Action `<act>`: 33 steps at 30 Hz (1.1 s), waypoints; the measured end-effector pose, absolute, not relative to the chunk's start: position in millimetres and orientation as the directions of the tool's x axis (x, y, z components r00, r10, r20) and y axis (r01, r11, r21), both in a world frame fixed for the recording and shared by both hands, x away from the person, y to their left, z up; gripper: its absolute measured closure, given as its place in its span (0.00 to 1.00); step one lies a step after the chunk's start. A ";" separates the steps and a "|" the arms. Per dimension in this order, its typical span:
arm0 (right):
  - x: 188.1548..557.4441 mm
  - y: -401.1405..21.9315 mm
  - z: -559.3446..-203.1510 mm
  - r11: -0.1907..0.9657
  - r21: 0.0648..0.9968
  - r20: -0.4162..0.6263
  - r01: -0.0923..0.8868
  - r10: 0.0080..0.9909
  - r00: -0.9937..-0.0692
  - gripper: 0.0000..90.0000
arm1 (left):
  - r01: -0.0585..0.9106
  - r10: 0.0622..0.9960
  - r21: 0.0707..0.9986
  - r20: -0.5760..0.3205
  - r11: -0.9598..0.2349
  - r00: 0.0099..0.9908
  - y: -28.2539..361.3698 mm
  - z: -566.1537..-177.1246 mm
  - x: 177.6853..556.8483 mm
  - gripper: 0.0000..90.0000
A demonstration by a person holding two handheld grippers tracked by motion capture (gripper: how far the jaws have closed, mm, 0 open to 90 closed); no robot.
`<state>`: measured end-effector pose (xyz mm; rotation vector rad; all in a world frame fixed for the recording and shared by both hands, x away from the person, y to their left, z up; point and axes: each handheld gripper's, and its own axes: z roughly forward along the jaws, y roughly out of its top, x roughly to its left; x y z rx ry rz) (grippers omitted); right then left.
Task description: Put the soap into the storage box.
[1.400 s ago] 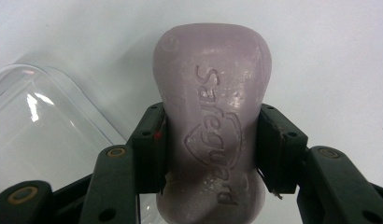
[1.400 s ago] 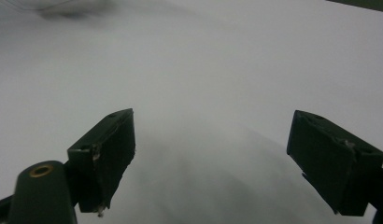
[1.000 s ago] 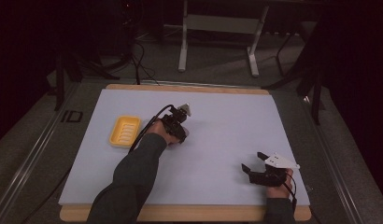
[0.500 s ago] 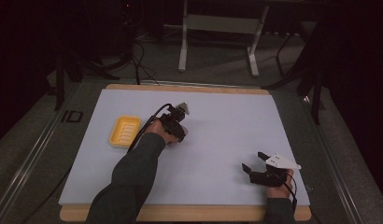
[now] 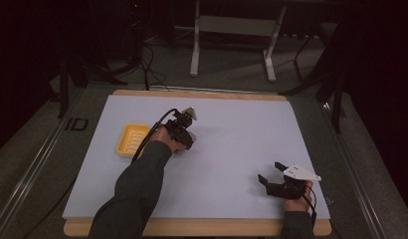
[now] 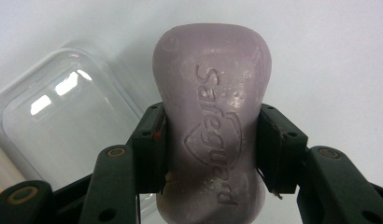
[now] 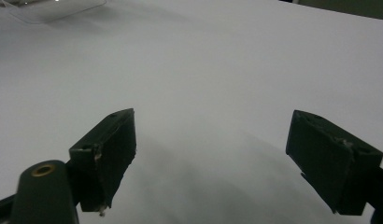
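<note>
A pale lilac soap bar (image 6: 212,135), embossed with a brand name, is pinched at its narrow waist between the two jaws of the left gripper (image 6: 212,154), held just over the white table cover (image 5: 232,144) near mid-table. Beside it, in the left gripper view, lies a clear plastic lid (image 6: 68,121); in the high view a yellow soap dish (image 5: 132,140) sits just left of the gripper. The right gripper (image 7: 213,158) rests near the front right corner, well apart, jaws spread on nothing.

Risk, as judged: the pads bear on smooth curved flanks, so the bar may slide forward or twist out if the hand tilts or moves abruptly. A hard squeeze may dent the soap. A low carry may knock the lid.

Compared with the high view one second earlier, both grippers and the dish occupy nearly the same positions; no clear displacement is discernible.
</note>
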<state>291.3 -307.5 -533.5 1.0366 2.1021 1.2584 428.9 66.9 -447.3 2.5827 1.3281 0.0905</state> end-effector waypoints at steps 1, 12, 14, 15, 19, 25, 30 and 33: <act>291.3 -307.5 -533.4 0.292 0.885 -0.018 0.362 0.800 -0.600 0.18 | 0.792 0.808 0.238 -0.049 -0.562 0.587 67.5 -447.3 428.8 0.56; 291.5 -307.7 -533.4 0.291 0.885 -0.015 0.364 0.799 -0.601 0.18 | 0.803 0.819 0.244 -0.054 -0.543 0.571 76.7 -446.9 427.6 0.56; 291.6 -307.6 -533.4 0.291 0.884 -0.013 0.367 0.800 -0.600 0.18 | 0.804 0.820 0.242 -0.053 -0.543 0.570 79.7 -446.2 427.6 0.56; 291.6 -307.7 -533.4 0.291 0.883 -0.013 0.368 0.800 -0.600 0.18 | 0.806 0.822 0.243 -0.053 -0.540 0.567 80.7 -446.1 427.5 0.56; 291.7 -307.6 -533.4 0.292 0.883 -0.014 0.367 0.799 -0.601 0.18 | 0.812 0.828 0.244 -0.057 -0.530 0.557 86.5 -444.7 427.6 0.56; 291.8 -307.5 -533.4 0.293 0.882 -0.015 0.368 0.799 -0.602 0.18 | 0.814 0.830 0.243 -0.054 -0.528 0.555 90.9 -445.1 427.9 0.56; 292.0 -307.5 -533.5 0.294 0.883 -0.016 0.366 0.798 -0.602 0.18 | 0.819 0.835 0.238 -0.050 -0.523 0.548 96.2 -444.9 428.4 0.56; 292.0 -307.4 -533.5 0.295 0.883 -0.016 0.366 0.798 -0.603 0.18 | 0.823 0.840 0.236 -0.048 -0.517 0.541 100.1 -444.6 428.8 0.56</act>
